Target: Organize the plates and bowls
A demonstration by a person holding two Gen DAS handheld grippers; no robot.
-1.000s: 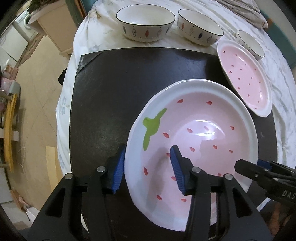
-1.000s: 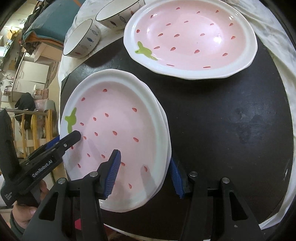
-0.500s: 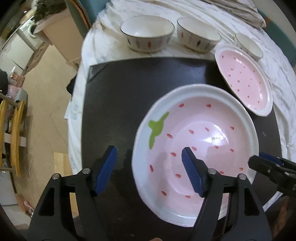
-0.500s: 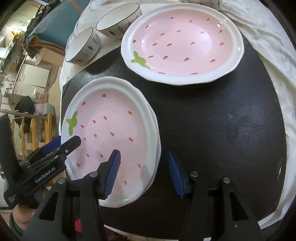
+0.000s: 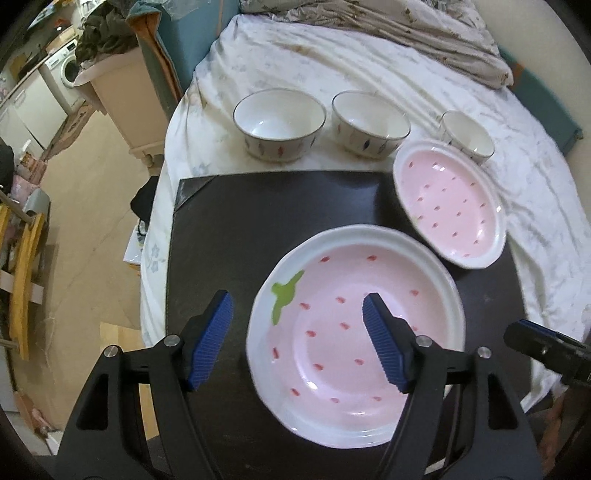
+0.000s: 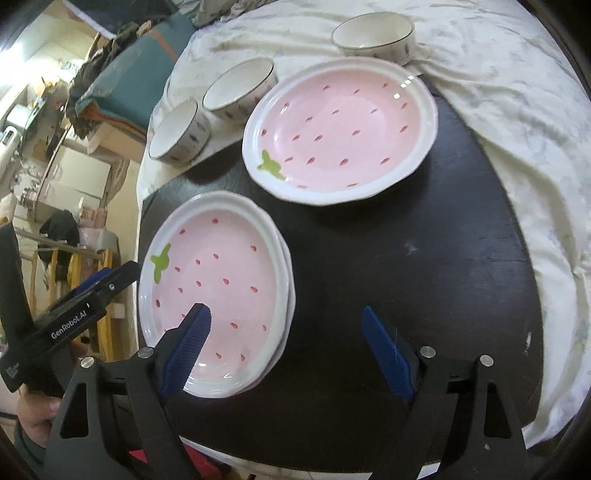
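Observation:
A stack of pink strawberry plates [image 5: 354, 332] [image 6: 218, 288] rests on the black mat [image 5: 258, 206] [image 6: 406, 258]. A single pink strawberry plate [image 5: 450, 206] [image 6: 343, 129] lies farther back, half on the mat. Three white bowls [image 5: 279, 123] [image 5: 369, 122] [image 5: 467, 134] stand on the white cloth behind; they also show in the right wrist view [image 6: 179, 134] [image 6: 240, 92] [image 6: 373, 31]. My left gripper [image 5: 297, 328] is open and empty, raised above the stack's left rim. My right gripper [image 6: 284, 339] is open and empty above the stack's right rim.
The round table wears a wrinkled white cloth [image 5: 369, 66]. A folded blanket [image 5: 406, 26] lies at the back. A wooden cabinet [image 5: 122, 96] and wooden chair [image 5: 22, 273] stand on the floor to the left.
Both grippers have opened off the stacked plate's rims and pulled up and back. The stack now rests free on the mat.

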